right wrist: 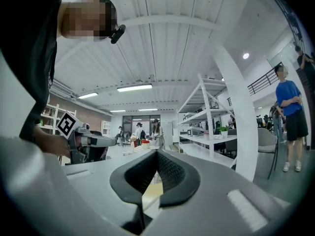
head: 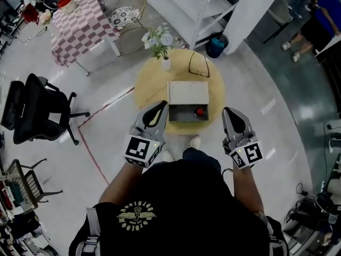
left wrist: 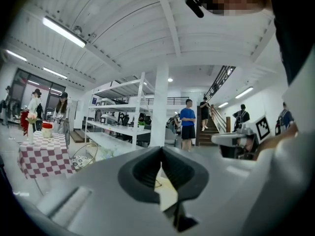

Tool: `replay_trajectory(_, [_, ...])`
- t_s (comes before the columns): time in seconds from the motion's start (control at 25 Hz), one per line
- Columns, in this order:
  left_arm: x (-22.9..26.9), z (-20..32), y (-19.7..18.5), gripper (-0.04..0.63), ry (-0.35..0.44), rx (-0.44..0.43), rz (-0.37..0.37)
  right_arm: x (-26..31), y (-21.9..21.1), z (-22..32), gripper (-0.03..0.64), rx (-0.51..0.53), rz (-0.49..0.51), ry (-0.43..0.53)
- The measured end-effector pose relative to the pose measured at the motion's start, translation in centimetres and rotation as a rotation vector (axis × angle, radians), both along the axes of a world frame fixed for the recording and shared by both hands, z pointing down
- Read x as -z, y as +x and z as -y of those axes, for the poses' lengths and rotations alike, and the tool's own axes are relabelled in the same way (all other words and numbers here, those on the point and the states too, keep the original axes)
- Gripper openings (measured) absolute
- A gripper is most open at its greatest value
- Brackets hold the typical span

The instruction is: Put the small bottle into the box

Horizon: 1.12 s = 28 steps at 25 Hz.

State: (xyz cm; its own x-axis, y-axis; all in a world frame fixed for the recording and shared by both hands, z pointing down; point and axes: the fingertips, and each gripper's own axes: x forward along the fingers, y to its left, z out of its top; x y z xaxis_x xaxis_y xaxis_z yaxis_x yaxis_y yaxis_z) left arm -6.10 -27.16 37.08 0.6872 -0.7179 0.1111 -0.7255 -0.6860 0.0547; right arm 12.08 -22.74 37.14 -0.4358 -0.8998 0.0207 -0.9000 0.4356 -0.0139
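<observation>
Head camera steeply down over round table (head: 149, 89); tool cameras level, outward, white shelving (left wrist: 120, 128) (right wrist: 206, 114) common.

**Bright, open workshop hall**

A glossy pale floor (head: 256, 121) carries a red taped line (head: 90, 148). A round wooden table (head: 146, 84) stands at the centre, with a black office chair (head: 32, 108) and a checked-cloth table (head: 80, 28) to its left. White shelving (left wrist: 118, 127), a white column (left wrist: 160, 107) and ceiling strip lights (left wrist: 64, 31) lie beyond.

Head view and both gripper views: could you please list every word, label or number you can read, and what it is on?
No text is readable.
Yellow emblem on the black shirt: lettering too small and blurred to read.
Cubes on the left gripper and right gripper: square black-and-white markers only, no words.
</observation>
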Motion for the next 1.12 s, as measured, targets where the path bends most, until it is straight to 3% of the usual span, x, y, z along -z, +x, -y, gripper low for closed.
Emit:
replay_trajectory(0.36, [0.1,-0.5,0.0,0.000,0.007,-0.024,-0.013,-0.3,-1.1,-1.3,0.006,-0.014,-0.042,-0.017])
replay_trajectory(1.12, [-1.0,2.0,2.2,0.000,-0.022,-0.043,0.003,-1.2,-0.8,1.6,0.006,0.013,-0.009,-0.028])
